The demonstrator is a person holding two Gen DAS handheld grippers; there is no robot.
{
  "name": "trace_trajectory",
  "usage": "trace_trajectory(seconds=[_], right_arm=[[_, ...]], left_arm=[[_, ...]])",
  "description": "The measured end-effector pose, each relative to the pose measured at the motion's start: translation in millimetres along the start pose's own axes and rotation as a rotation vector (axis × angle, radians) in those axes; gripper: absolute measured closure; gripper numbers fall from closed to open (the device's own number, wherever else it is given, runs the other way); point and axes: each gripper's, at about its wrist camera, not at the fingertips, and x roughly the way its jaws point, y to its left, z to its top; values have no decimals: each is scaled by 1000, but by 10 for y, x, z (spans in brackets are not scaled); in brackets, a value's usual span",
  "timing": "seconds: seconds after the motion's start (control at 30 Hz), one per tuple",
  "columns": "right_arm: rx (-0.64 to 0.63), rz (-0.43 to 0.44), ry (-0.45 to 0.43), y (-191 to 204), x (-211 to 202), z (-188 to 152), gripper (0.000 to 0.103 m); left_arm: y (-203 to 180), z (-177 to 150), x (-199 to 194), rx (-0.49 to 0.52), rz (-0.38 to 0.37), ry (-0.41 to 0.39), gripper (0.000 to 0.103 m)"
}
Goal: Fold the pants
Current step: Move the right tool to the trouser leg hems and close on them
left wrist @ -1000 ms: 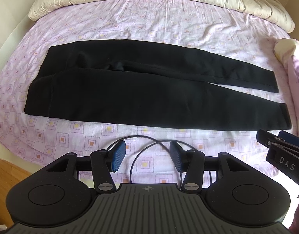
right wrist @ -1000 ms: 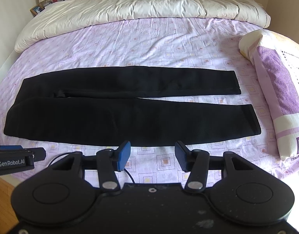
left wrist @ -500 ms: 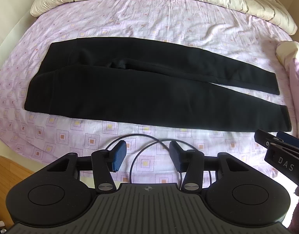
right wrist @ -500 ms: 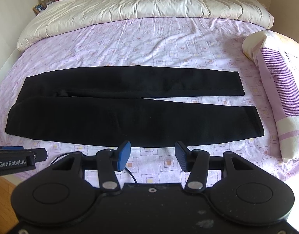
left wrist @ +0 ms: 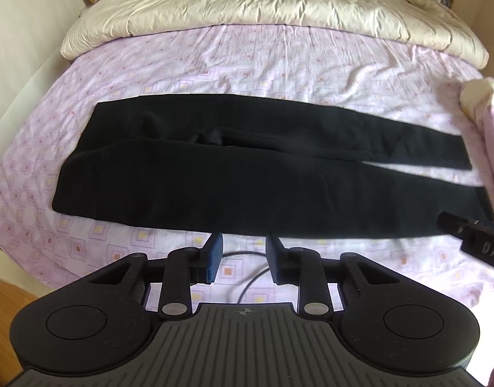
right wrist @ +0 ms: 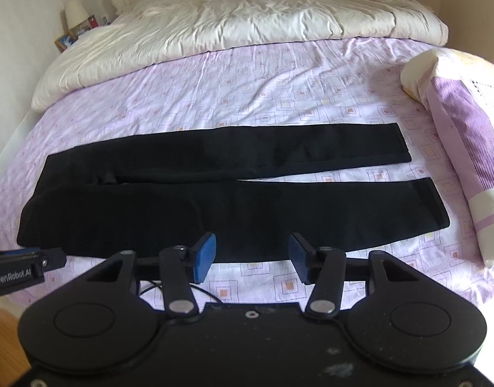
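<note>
So you are at the very start of the fold: the black pants (right wrist: pixel 169 206) lie flat across the bed, waistband toward your left and both leg cuffs toward your right, the near leg and the far leg parted by a thin wedge of sheet near the cuffs, and nothing is doubled over yet. Your left gripper (left wrist: pixel 243 254) hovers just short of the near edge of the near leg, its jaws apart and holding nothing; your right gripper (right wrist: pixel 251 258) hangs at the same near edge further toward the cuffs, jaws wider apart and likewise empty. To my eye the next move is a pinch on that near leg, one claw toward the waistband and one toward the cuff, so you can lift it and lay it over the far leg; you will want each claw low enough to catch the cloth and not the sheet under it. The pants rest on a lilac bedsheet (right wrist: pixel 279 96) printed with small squares, soft and a little wrinkled, so the fabric may drag as you lift. A cream duvet (left wrist: pixel 279 9) is bunched at the far end, a purple-striped pillow (right wrist: pixel 466 135) sits just beside the cuffs, and a bedside lamp (right wrist: pixel 75 11) stands at the far left
</note>
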Motion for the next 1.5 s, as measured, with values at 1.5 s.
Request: trace_trajectory(seconds=[1.5], right_arm=[[480, -239, 161, -57, 877, 70, 50]], left_arm=[[353, -617, 1594, 1056, -114, -268, 79]])
